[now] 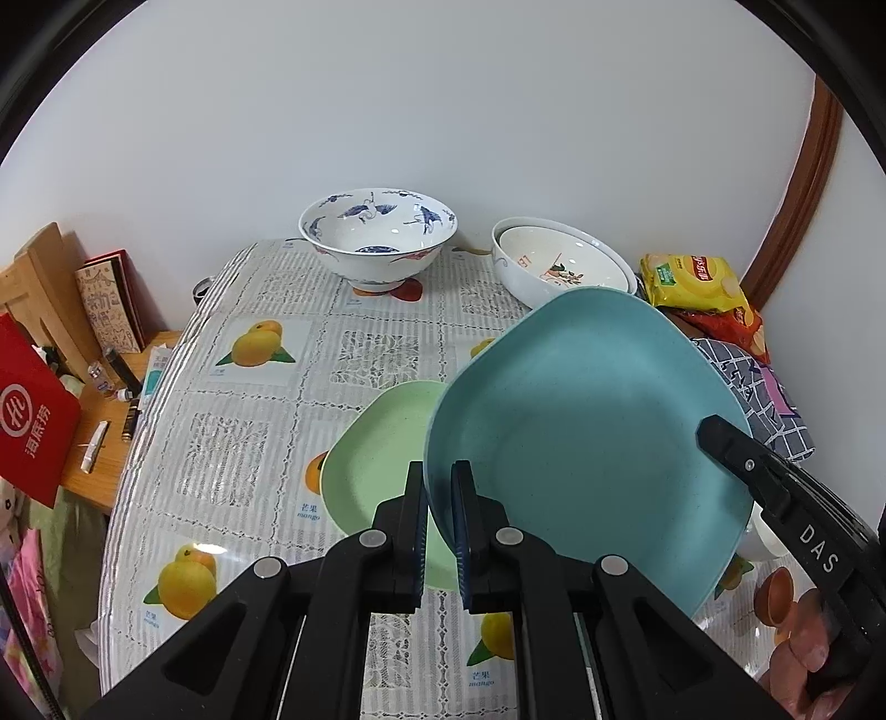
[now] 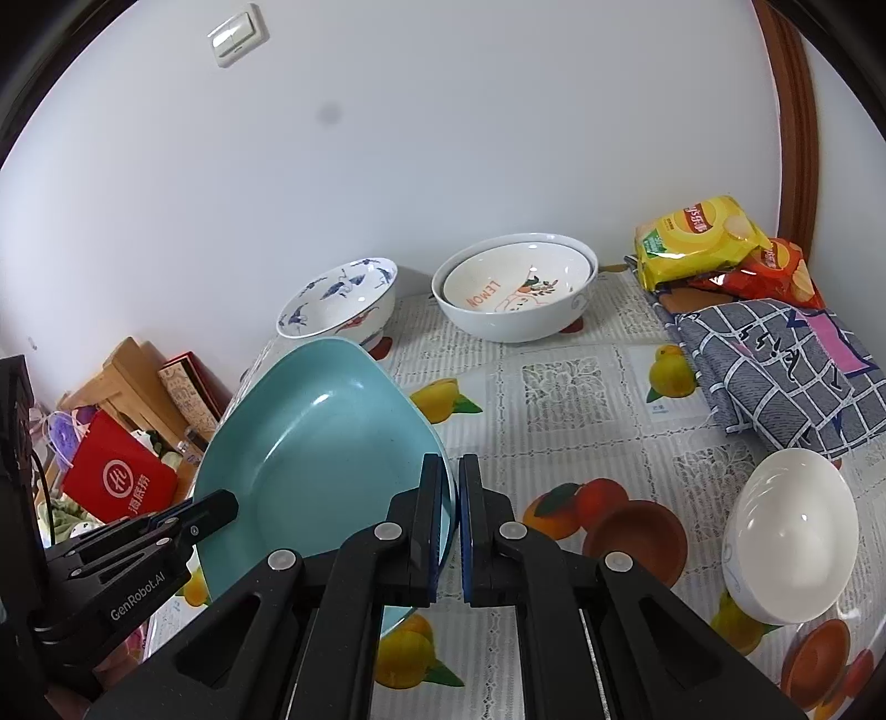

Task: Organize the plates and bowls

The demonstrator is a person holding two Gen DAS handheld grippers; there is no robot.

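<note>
Left wrist: left tool (image 1: 438, 531) pinched the blue plate (image 1: 581, 432) rim, tilted above the green plate (image 1: 382, 443) near the table's front edge.

Right wrist: right tool (image 2: 451, 531) apparently gripped the opposite rim. Uneven release could tip it sideways.

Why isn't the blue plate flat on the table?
It's lifted and tilted: both grippers, left gripper and right gripper, pinch the blue plate by opposite edges.

wall (image 2: 443, 138): plain white | light switch (image 2: 239, 34): upper left | wooden trim (image 2: 789, 111): right | side desk (image 1: 105, 437): wooden, cluttered
</note>
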